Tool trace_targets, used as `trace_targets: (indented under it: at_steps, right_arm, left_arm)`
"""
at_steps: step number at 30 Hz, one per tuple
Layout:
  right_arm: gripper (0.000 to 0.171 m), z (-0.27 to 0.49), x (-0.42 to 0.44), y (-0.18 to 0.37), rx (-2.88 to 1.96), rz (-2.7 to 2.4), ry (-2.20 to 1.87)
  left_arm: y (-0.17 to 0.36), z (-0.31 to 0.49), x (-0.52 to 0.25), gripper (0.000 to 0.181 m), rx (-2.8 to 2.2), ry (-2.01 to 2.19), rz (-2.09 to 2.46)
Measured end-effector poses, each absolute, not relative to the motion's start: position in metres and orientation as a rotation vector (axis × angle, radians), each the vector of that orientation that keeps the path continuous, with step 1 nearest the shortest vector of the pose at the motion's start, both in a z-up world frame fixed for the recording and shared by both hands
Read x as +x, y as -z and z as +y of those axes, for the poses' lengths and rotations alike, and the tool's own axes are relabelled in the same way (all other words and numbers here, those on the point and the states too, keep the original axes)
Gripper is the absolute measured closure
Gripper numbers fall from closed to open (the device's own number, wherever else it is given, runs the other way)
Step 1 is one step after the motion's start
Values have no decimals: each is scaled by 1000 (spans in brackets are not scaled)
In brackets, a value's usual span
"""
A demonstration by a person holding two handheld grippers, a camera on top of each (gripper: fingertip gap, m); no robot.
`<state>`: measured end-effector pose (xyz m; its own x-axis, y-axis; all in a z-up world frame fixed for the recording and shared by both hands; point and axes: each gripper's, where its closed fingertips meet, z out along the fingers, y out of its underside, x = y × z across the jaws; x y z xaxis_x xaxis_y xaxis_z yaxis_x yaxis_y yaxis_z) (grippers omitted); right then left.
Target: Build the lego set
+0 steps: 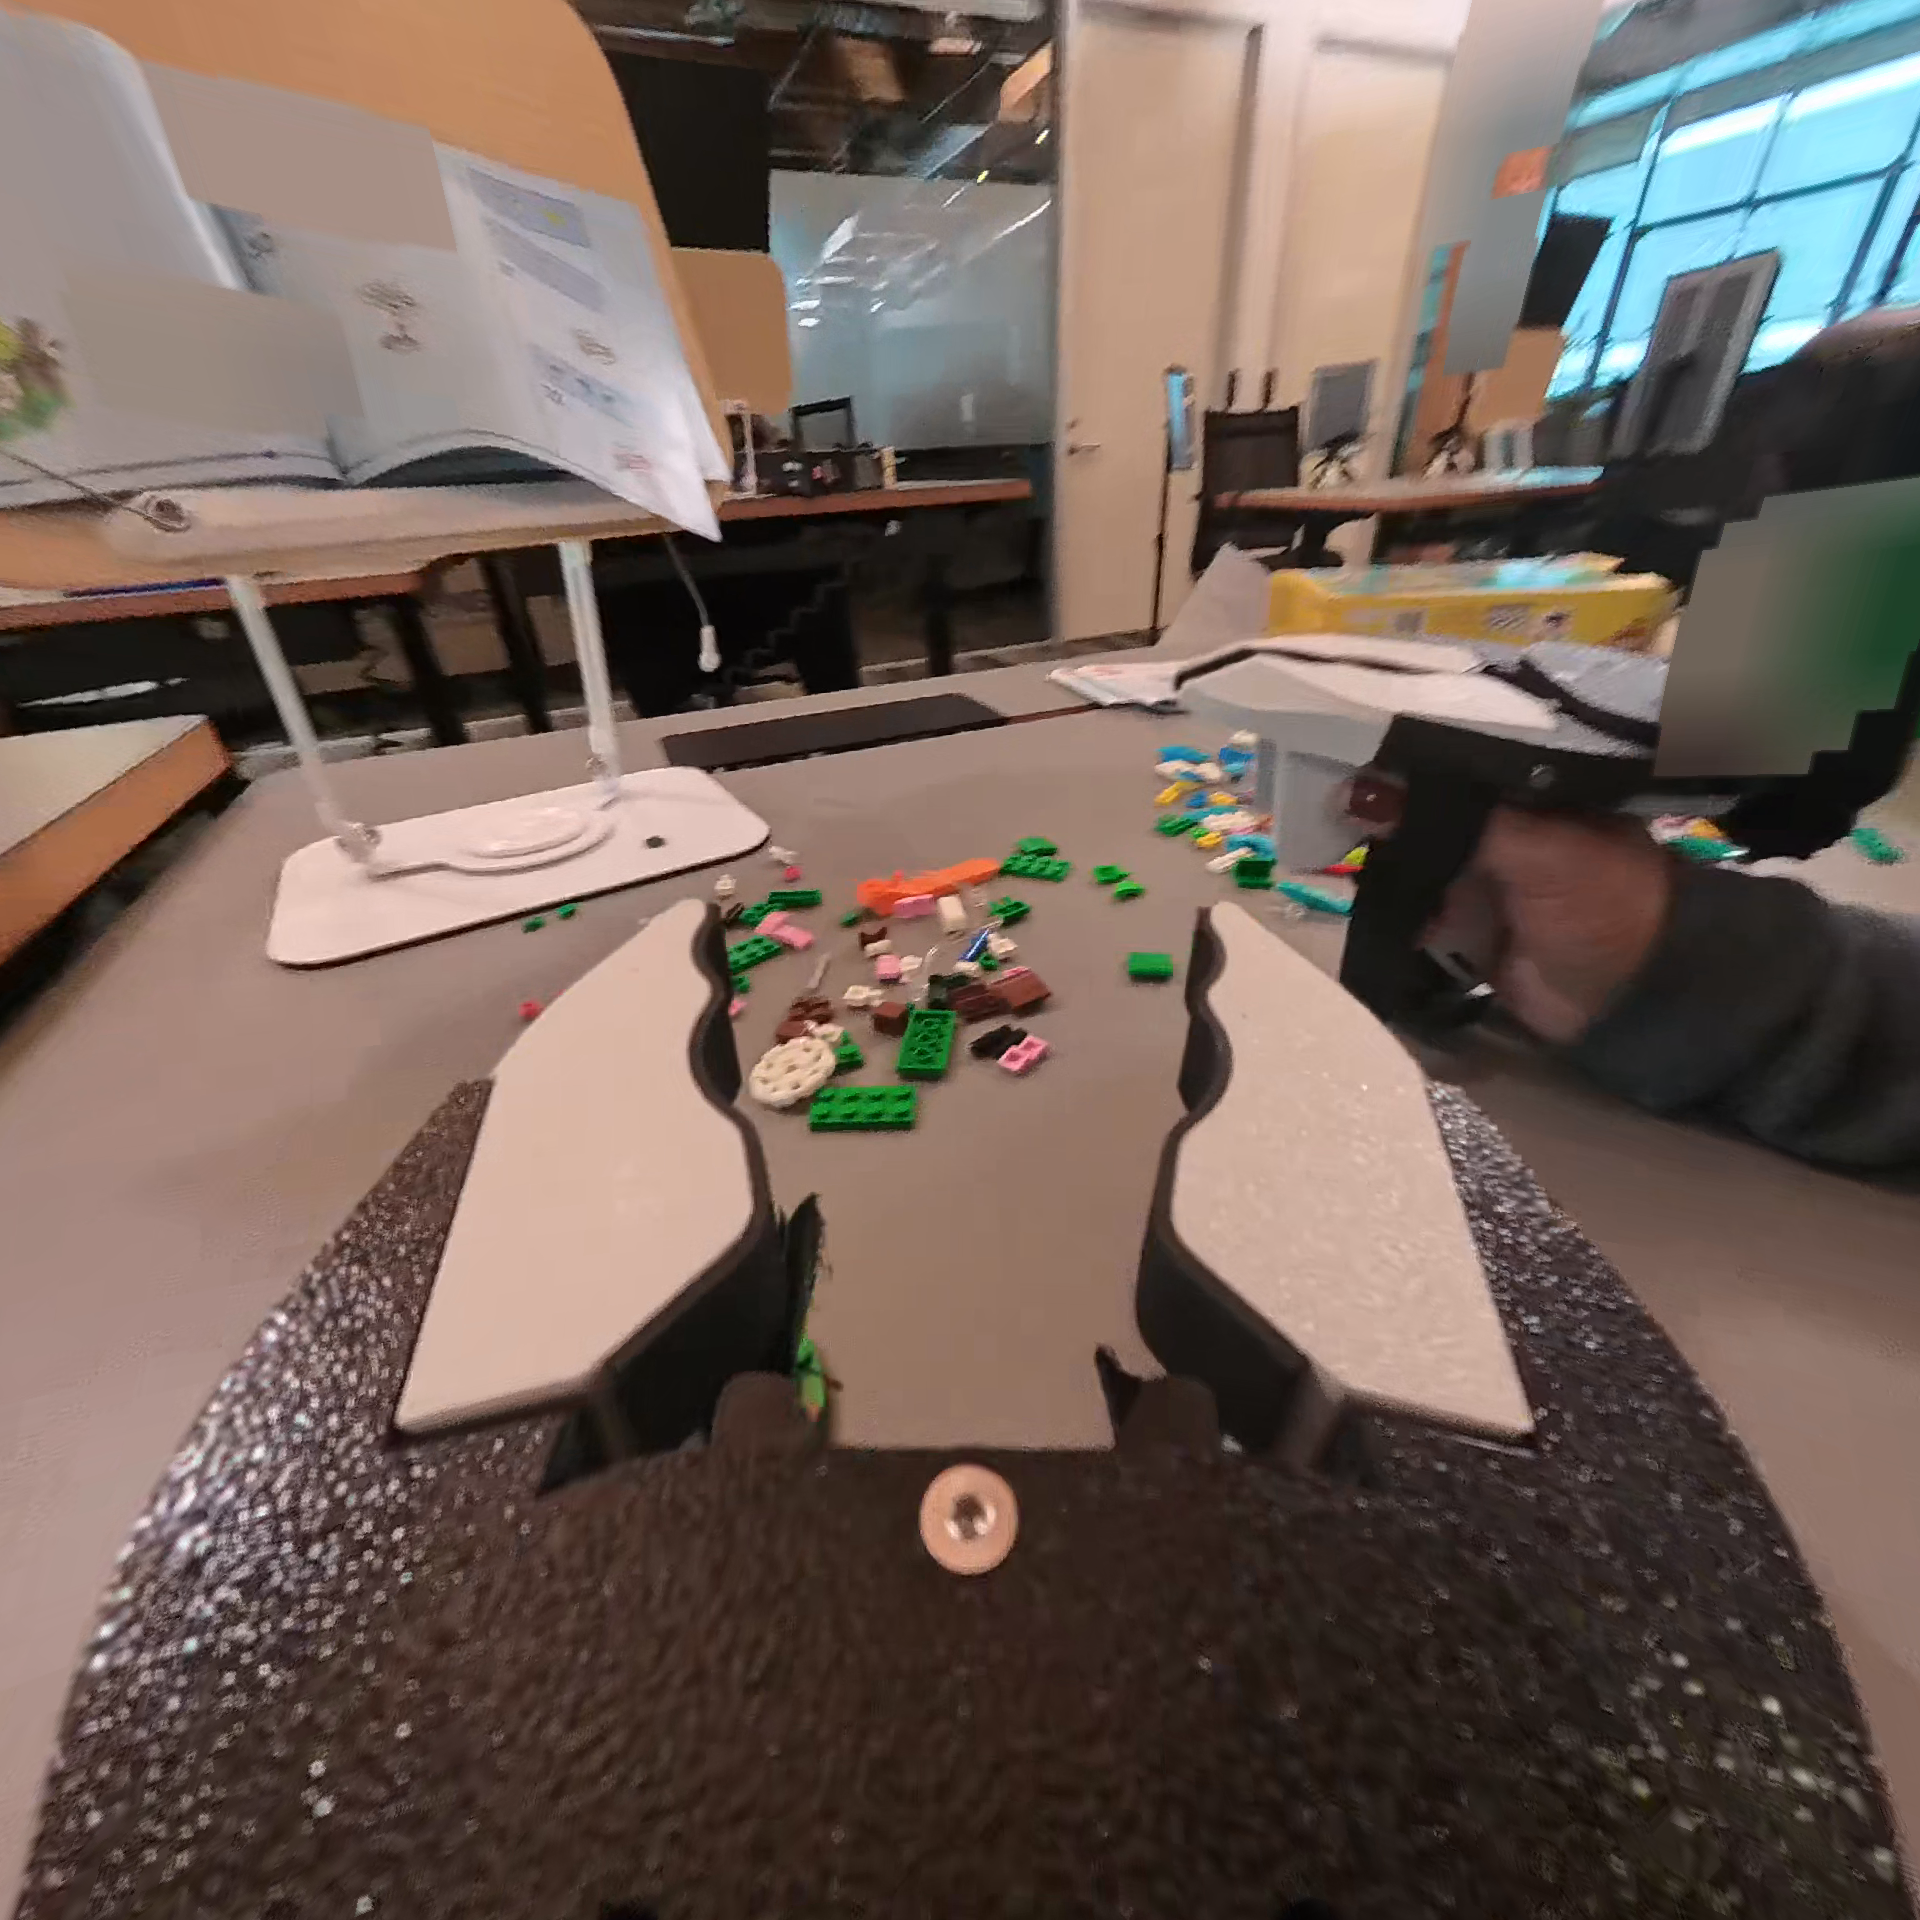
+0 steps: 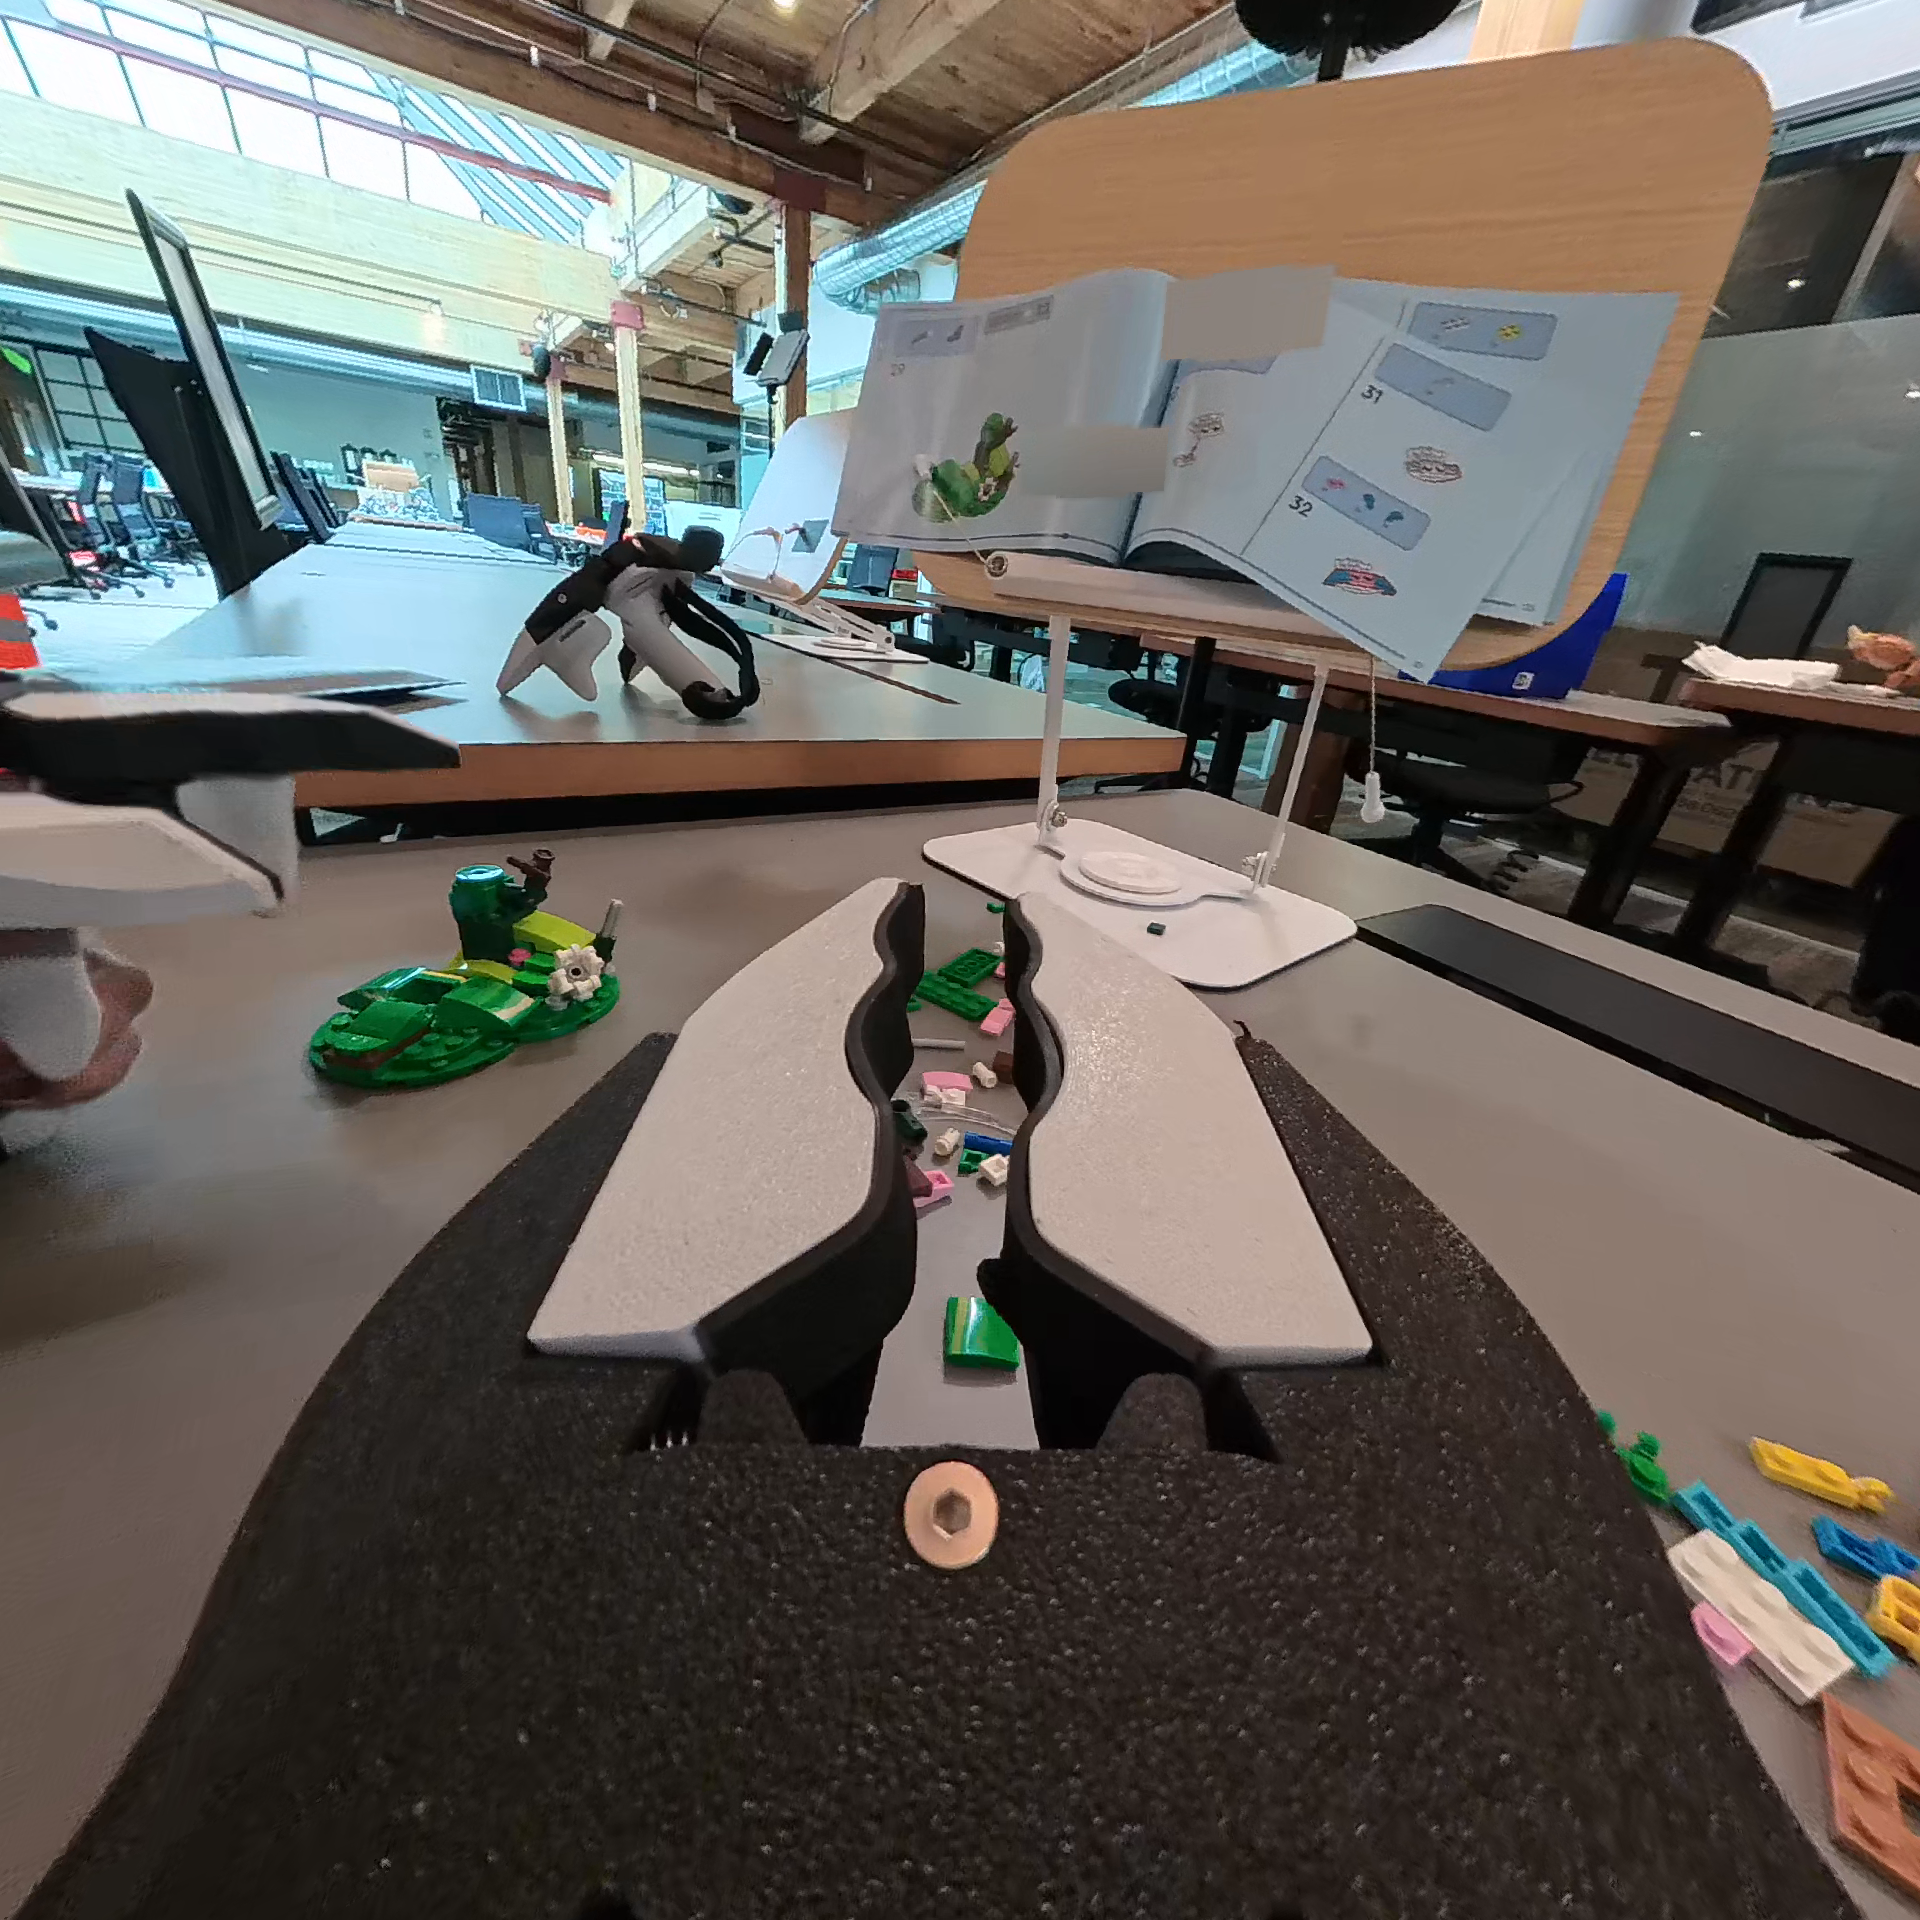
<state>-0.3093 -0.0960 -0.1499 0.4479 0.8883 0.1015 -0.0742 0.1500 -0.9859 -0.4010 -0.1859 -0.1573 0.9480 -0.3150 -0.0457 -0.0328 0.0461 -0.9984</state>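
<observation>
Both claws hang low over the grey tabletop [image 1: 1039, 1299] with nothing between their fingers. Seen from its own camera, the left gripper [image 1: 956, 925] has its white-faced, black-edged fingers spread wide, and the table shows bare in the gap. The right gripper [image 2: 964, 904] has its fingers drawn narrow, with only a slim gap between the tips and no brick caught there; the left wrist view also shows it off to the right, gripped by a person's hand [image 1: 1558, 925] in a dark sleeve.

Largest beyond the claws is the wooden book stand on a white metal base [image 2: 1247, 935], ahead and to the right of the right gripper's tips and ahead-left of the left gripper's. An open pale-blue instruction booklet [image 2: 1299, 447] rests on its shelf.

Left of the right gripper, well apart from its fingers, sits the part-built green lego model on a round green base [image 2: 468, 997], with a dark green stump and a white flower on it.

Ahead of the left gripper's tips lies the scattered pile of loose green, pink, brown and white lego pieces [image 1: 904, 997]; a flat green rectangular studded plate [image 1: 864, 1108] lies nearest, in line with the open gap. A white round disc piece [image 1: 792, 1070] lies just beside the left finger. A small glossy green curved tile [image 2: 982, 1335] lies on the table between the bases of the right gripper's fingers.
</observation>
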Motion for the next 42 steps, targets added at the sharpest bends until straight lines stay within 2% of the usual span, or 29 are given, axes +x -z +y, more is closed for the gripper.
trace_targets:
  at_steps: [6,10,14,19,28,32,35,42]
  right_arm:
    - [158,-96,-310,151,-1222,-860,-825]
    - [158,-97,-311,151,-1217,-867,-821]
    - [159,-97,-311,151,-1217,-869,-820]
    - [159,-97,-311,151,-1217,-873,-820]
    - [159,-97,-311,151,-1215,-878,-819]
    - [159,-96,-310,150,-1211,-868,-817]
    - [160,-96,-310,150,-1210,-868,-816]
    - [165,-97,-310,150,-1203,-870,-809]
  left_arm:
    - [156,-187,-399,113,-1496,270,291]
    - [156,-188,-397,138,-1488,259,310]
    - [155,-185,-408,130,-1492,207,226]
    - [155,-184,-411,133,-1492,210,208]
    - [154,-185,-412,148,-1483,228,199]
    - [151,-187,-413,160,-1460,257,186]
    - [154,-186,-407,181,-1481,259,230]
    - [160,-185,-394,181,-1514,195,330]
